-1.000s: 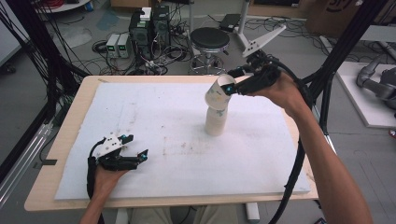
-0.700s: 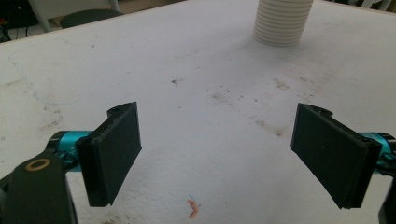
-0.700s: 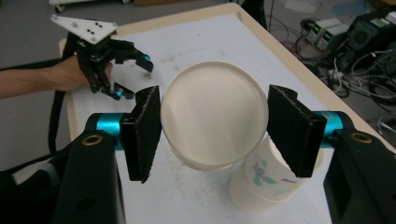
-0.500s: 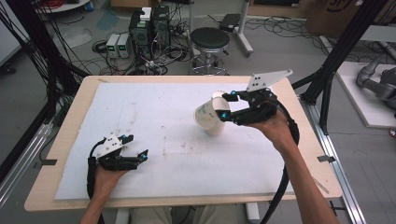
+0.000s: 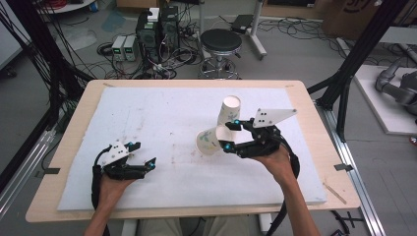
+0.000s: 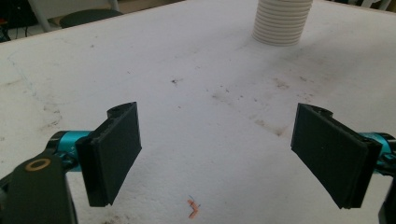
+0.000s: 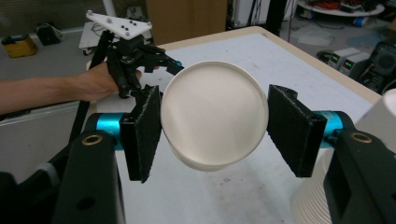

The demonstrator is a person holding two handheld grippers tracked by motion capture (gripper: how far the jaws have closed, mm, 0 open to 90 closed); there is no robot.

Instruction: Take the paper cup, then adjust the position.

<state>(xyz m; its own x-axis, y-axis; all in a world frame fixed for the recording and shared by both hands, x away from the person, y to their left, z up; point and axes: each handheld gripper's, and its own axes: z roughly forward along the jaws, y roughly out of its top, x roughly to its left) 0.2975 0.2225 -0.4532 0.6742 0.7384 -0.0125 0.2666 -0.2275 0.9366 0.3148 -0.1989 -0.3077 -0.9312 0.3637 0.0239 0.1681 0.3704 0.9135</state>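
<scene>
Separation done: one white paper cup with a faint flower print (image 5: 209, 142) pulled off the top of the stack of white ribbed paper cups (image 5: 230, 109), then brought down and toward the near side within the last second. A second ago: seated on the stack under the right gripper (image 5: 231, 133). Half a second ago: tipped over in the air beside the stack. Now on its side, low over the white foam mat (image 5: 147, 113), just in front and to the left of the stack and apart from it; touching the mat or not, cannot tell from above. Clamped across its lower wall between the right gripper's black pads (image 7: 144, 133), base turned toward that gripper's own camera, mouth pointing away.

Left gripper (image 5: 142, 164) unchanged across all three moments: resting on the mat at the near left, jaws apart with nothing between them, well away from cup and stack. Ahead of it, stained mat and the foot of the stack farther off.

Meaning for the work: freeing a single cup without dragging the rest looks finished, with the stack left standing. Left to do, by judgement: turn the cup upright, set it on bare mat, let go. Risks: crushing the soft wall under the pads, or toppling on release if set down tilted
</scene>
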